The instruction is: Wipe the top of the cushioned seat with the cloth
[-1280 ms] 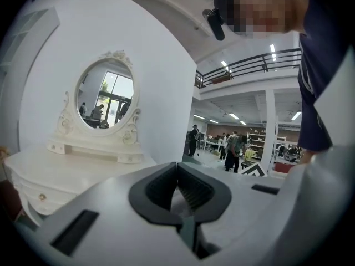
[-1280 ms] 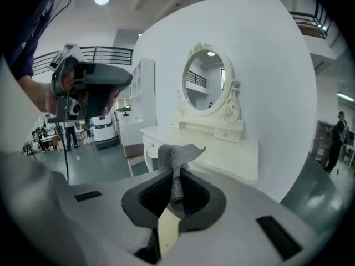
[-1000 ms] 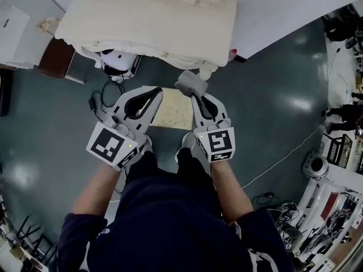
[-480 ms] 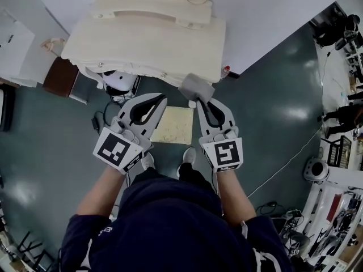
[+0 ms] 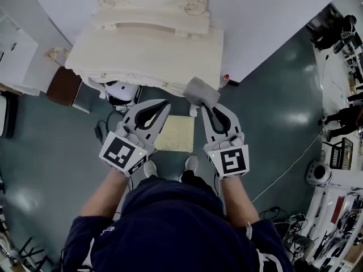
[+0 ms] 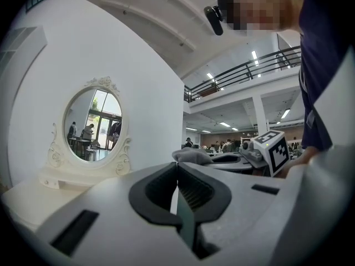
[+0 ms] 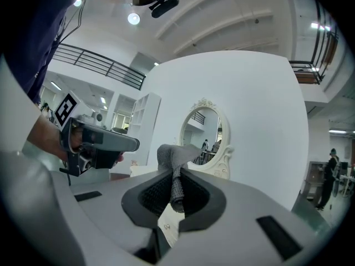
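The cushioned seat [image 5: 176, 133] is a cream square pad low on the floor, seen between my two grippers in the head view. My right gripper [image 5: 203, 107] is shut on a grey cloth [image 5: 200, 91], which bunches out past its fingertips above the seat's far right corner. In the right gripper view the cloth [image 7: 175, 157] hangs pinched between the ribbed pads. My left gripper [image 5: 164, 102] is shut with nothing in it, over the seat's far left edge. From the left gripper view the cloth [image 6: 191, 155] shows beside the closed jaws.
A cream vanity table [image 5: 147, 50] with an oval mirror [image 6: 91, 125] stands against the white wall just beyond the seat. A white device [image 5: 121, 89] and cables sit under its left side. A brown box [image 5: 62, 85] is at left. My feet [image 5: 191, 164] are just behind the seat.
Both grippers have edged forward and slightly right, nearer the vanity. The cloth stays pinched in the right gripper; the left stays shut and empty.
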`<action>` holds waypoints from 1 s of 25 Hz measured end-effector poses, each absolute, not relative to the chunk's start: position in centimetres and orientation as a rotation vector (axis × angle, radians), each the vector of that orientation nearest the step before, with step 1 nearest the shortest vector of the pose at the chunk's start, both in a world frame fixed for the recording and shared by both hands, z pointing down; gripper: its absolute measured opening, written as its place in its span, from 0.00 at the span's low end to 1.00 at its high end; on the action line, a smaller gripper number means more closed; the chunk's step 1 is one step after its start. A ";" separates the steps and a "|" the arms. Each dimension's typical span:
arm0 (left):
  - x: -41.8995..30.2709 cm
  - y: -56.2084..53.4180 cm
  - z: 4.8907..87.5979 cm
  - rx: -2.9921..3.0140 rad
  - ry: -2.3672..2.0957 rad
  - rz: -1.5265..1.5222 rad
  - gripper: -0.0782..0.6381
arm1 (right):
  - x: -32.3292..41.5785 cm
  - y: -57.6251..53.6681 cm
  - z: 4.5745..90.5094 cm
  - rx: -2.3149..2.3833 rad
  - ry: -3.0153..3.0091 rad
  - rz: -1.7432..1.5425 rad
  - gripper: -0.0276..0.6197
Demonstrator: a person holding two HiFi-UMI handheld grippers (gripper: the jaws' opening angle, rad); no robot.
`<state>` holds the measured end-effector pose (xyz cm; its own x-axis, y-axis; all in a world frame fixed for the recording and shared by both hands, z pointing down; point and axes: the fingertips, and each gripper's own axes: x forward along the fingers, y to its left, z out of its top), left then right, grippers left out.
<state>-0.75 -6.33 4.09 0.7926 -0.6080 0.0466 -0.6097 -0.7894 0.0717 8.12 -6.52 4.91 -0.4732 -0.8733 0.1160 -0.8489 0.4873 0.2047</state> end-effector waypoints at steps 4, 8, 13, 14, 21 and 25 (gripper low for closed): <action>-0.5 -6.5 3.9 2.904 -0.981 0.032 0.12 | 8.0 -6.3 4.5 1.465 -2.565 -0.183 0.10; -0.7 -6.7 3.8 2.905 -0.986 0.038 0.12 | 7.7 -6.4 4.2 1.457 -2.566 -0.191 0.10; -0.7 -6.5 3.8 2.905 -0.991 0.038 0.12 | 7.6 -6.1 4.0 1.443 -2.570 -0.204 0.10; -0.7 -6.5 3.9 2.905 -0.991 0.040 0.12 | 7.6 -6.1 4.0 1.441 -2.575 -0.202 0.10; -0.7 -6.6 4.2 2.897 -0.991 0.045 0.12 | 7.4 -6.0 4.4 1.425 -2.576 -0.195 0.10; -0.7 -6.6 4.1 2.899 -0.990 0.043 0.12 | 7.3 -6.0 4.2 1.416 -2.581 -0.204 0.10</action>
<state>-0.65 -6.59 4.06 0.7912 -0.6093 0.0515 -0.6115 -0.7886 0.0645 7.26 -6.03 4.16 -0.5252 -0.8451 0.1000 -0.8188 0.5339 0.2111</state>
